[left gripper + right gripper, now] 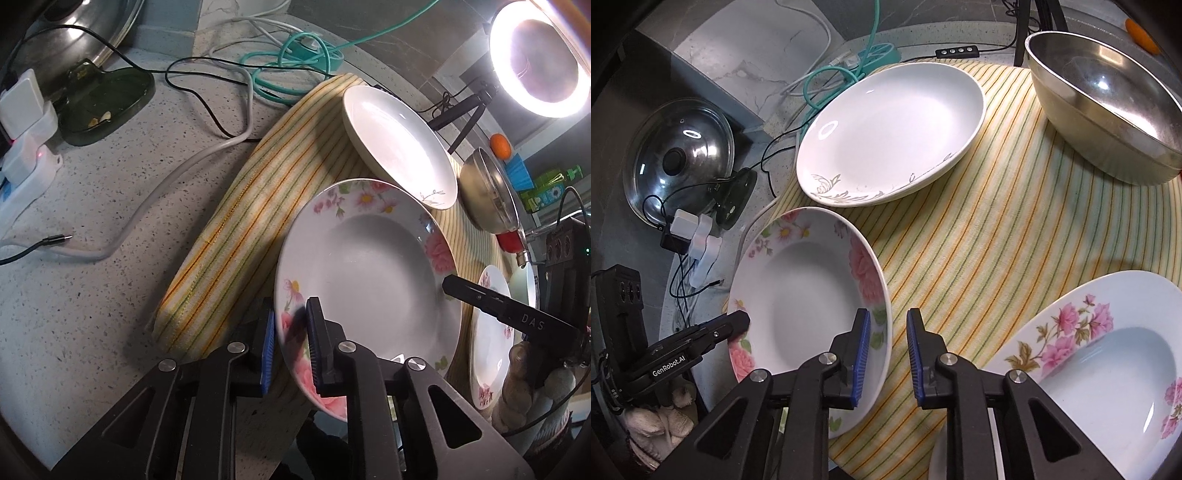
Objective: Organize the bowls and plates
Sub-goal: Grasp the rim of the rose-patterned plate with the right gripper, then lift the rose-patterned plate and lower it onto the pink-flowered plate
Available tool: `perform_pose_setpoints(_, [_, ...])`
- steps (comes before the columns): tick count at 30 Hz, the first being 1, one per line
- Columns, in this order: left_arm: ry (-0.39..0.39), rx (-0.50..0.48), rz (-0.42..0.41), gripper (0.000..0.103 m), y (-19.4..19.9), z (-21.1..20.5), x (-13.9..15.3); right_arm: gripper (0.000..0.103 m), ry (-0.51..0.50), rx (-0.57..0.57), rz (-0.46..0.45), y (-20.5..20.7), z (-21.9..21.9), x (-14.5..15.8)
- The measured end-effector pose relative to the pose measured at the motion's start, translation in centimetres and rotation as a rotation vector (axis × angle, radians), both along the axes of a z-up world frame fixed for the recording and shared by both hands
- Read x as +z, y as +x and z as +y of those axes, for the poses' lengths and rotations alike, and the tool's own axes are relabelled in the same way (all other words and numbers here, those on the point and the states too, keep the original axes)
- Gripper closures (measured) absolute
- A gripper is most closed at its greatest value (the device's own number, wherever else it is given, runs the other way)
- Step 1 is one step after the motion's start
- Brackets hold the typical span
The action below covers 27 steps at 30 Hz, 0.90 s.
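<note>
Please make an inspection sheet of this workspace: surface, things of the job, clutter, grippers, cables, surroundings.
Surface: striped cloth on a speckled counter.
Job's things: floral plate at the cloth's edge; white plate behind it; steel bowl; second floral plate. None are stacked.
Clutter: pot lid and dark dish.
Grippers: left gripper shut on the floral plate's rim; right gripper straddles the opposite rim, with a gap at its outer pad.
Cables: teal cable, white and black leads, loose on the counter; power strip.
Surroundings: ring light, lit.
</note>
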State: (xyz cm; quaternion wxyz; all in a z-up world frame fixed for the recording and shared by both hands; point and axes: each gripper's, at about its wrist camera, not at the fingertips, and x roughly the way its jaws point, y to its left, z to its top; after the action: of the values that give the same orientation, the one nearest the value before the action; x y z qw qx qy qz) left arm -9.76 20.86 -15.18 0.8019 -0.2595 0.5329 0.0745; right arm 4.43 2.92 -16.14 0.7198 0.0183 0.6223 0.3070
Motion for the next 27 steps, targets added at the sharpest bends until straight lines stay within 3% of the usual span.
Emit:
perform_pose_setpoints(6, [0.007, -0.005, -0.001, 0.088, 0.0, -0.1, 0.0, 0.091, 0.015, 0.008, 0.02, 0.1, 0.3, -0.2])
perform_pose_setpoints(27, [0.025, -0.039, -0.025, 0.088, 0.9, -1.5, 1.5, 0.091, 0.02, -0.012, -0.003, -0.3, -1.3, 1.2])
